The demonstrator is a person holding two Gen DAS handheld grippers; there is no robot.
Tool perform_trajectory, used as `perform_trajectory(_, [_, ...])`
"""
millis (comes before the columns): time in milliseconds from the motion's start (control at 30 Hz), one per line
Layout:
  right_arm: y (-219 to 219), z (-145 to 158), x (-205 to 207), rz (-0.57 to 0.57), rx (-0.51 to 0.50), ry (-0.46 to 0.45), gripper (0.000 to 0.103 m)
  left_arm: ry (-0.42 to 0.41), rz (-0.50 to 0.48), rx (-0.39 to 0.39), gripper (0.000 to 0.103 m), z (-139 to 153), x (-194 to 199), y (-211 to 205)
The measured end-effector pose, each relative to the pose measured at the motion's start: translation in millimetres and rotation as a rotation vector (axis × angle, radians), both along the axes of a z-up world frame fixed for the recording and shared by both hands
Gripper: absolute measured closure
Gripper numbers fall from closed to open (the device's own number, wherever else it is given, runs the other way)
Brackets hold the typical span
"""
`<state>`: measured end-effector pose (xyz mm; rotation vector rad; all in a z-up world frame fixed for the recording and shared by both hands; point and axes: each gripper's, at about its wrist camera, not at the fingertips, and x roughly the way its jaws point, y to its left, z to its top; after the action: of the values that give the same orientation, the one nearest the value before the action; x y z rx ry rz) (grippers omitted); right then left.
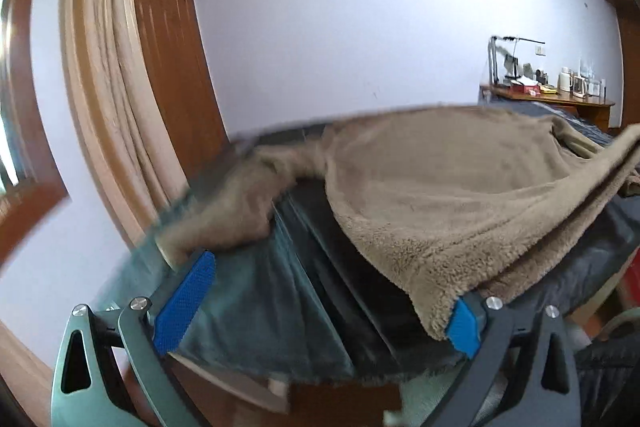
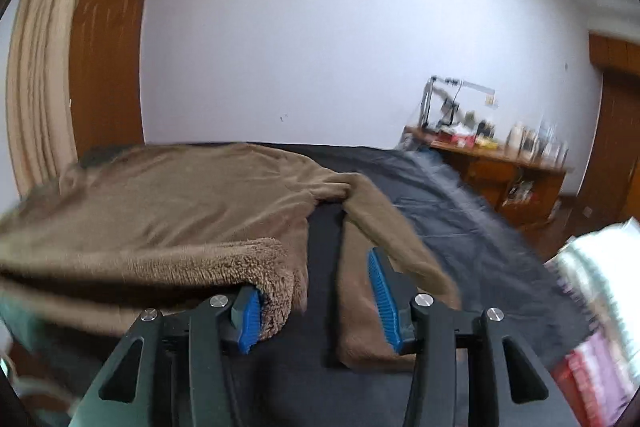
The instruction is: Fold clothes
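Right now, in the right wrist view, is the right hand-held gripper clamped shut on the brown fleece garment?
No, the right hand-held gripper stands open, its blue pads wide apart with the brown fleece garment draped over one.

Desk clutter point(image 2: 492, 139) blurred, unreadable; fleece point(image 1: 420, 195) hem covers right pad point(image 1: 464, 327) of left tongs.

Fleece garment point(image 1: 432, 187), tan-brown, plush pile: lying spread over the dark bed cover, body bunching and hem drooping toward the near edge; one sleeve point(image 2: 380, 227) trailing loose alongside the body, its cuff resting on the cover.
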<state>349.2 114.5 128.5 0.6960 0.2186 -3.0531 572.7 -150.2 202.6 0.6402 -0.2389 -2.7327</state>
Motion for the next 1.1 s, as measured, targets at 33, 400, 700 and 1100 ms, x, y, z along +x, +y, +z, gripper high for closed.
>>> perform_trajectory(33, [-3.3, -0.6, 10.0, 0.004, 0.023, -0.002, 0.055, 0.015, 0.004, -0.043, 0.001, 6.6, 3.9, 4.6])
perform_trajectory(400, [-12.0, -59.1, 61.4, 0.044, 0.178, -0.185, 0.055, -0.142, -0.077, -0.256, 0.0, -20.6, 2.4, 32.0])
perform_trajectory(700, [-0.8, -70.9, 60.2, 0.186, 0.139, -0.287, 0.048, -0.317, -0.201, -0.378, 0.0, -76.3, 11.3, 37.6])
perform_trajectory(1100, [13.9, -42.1, 80.4, 0.431, 0.016, -0.227, 0.048, -0.309, -0.293, -0.446, 0.0, -80.2, 24.5, 41.4])
